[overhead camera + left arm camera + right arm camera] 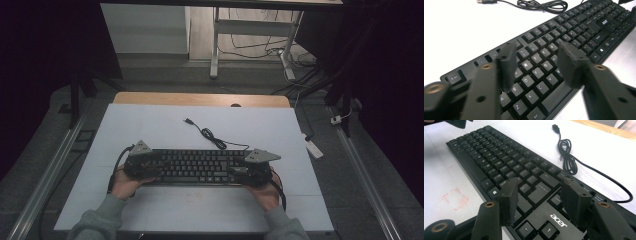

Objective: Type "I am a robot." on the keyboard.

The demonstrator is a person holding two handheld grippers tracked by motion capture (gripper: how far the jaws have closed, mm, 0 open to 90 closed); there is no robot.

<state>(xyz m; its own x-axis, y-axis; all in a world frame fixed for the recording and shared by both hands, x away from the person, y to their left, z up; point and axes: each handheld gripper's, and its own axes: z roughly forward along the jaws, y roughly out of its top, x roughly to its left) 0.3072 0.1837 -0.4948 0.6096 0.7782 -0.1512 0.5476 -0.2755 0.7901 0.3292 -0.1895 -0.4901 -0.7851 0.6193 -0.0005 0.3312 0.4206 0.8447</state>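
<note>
On the white worktop [165, 125], a black keyboard [197, 166] lies flat near the front edge, its coiled cable [212, 136] trailing behind. Left tool [536, 58] hovers over the letter keys at the keyboard's left end, right tool [539, 191] over the arrow-key end; both sets of jaws stand apart, gripping nothing.

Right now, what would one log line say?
left gripper: open over keyboard | right gripper: open over keyboard | cable: coiled behind
</note>
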